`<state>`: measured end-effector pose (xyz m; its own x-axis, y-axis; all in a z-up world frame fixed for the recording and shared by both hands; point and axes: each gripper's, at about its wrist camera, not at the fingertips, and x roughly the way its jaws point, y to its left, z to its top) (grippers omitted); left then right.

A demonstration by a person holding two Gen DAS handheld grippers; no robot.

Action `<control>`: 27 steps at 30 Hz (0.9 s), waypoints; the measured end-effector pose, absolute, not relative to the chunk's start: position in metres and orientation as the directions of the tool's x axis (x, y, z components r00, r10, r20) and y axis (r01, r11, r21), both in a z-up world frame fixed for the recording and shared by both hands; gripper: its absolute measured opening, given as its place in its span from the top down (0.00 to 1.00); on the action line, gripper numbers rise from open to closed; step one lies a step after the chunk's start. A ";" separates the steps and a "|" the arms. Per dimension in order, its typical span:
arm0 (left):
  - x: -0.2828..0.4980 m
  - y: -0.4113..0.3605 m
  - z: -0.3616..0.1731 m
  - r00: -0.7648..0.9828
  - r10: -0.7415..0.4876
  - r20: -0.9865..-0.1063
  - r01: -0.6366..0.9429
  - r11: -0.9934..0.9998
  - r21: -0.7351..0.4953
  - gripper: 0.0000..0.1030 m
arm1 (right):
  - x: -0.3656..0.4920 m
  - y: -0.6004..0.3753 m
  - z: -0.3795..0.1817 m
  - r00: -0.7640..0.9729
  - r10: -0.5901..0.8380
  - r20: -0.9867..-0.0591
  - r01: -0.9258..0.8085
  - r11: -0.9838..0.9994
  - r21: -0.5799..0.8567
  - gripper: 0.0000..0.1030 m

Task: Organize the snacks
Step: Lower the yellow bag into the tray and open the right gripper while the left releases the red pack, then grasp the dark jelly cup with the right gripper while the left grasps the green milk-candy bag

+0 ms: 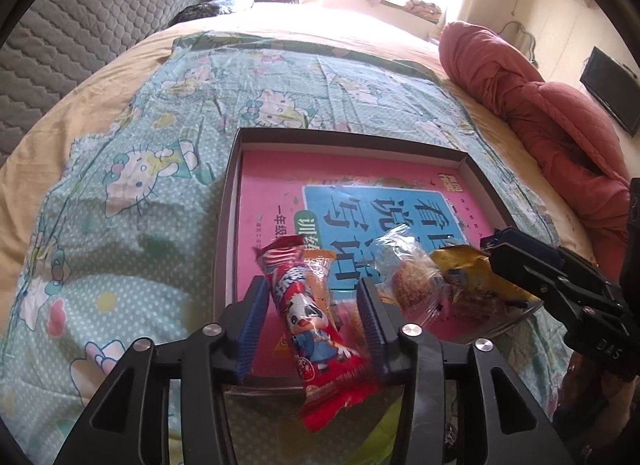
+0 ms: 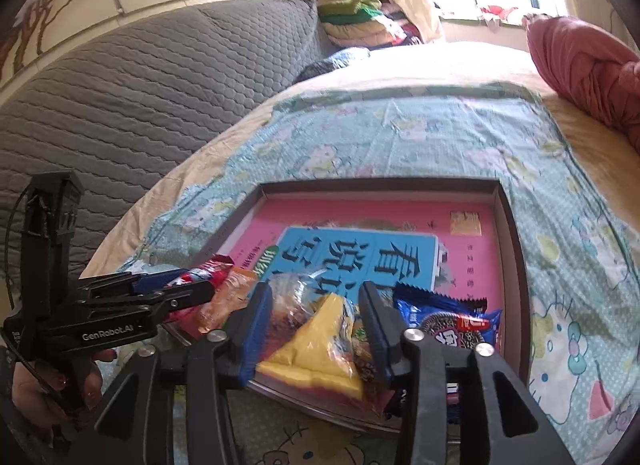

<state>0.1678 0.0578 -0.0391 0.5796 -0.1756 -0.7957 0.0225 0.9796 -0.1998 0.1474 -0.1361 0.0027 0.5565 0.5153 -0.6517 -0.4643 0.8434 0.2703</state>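
Looking along the left claw (image 1: 312,305), its blue-padded fingers stand spread on either side of a red snack packet (image 1: 316,329) printed with a cartoon panda; gaps show between pads and wrapper, so nothing is pinched. The packet lies slanted over the near rim of a shallow dark-walled box (image 1: 476,169), one end hanging outside. An orange packet (image 1: 322,269) sits just behind it, touching. Lining the box floor is a pink book (image 1: 280,185) with a blue title panel. To the right lie a clear-wrapped round cake (image 1: 408,281) and a yellow packet (image 1: 472,273), with the right claw (image 1: 496,249) coming in from the edge over the yellow one (its opening cannot be judged from this side). The box rests on a cat-print sheet (image 1: 140,125) spread over the bed.

From the right wrist, the right claw (image 2: 316,305) is seen spread too, with the yellow packet (image 2: 320,349) and the clear-wrapped cake (image 2: 292,297) lying loose between its fingers at the box's near edge. Only this view shows a blue cookie packet (image 2: 448,317) in the box's near right corner, and a hand (image 2: 44,385) gripping the left tool's handle. The left claw (image 2: 192,285) reaches in sideways above the red packet (image 2: 212,269).
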 end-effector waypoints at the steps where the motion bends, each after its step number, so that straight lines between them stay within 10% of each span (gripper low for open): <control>1: 0.166 0.057 -0.037 0.583 -0.173 -0.794 0.023 0.980 -0.197 0.51 | 0.146 -0.135 0.005 0.561 0.517 -0.646 -0.469 0.842 0.266 0.54; 27: 0.111 0.061 -0.028 0.501 -0.327 -0.801 0.064 0.937 -0.343 0.42 | 0.072 -0.136 0.018 0.475 0.574 -0.667 -0.537 0.789 0.298 0.50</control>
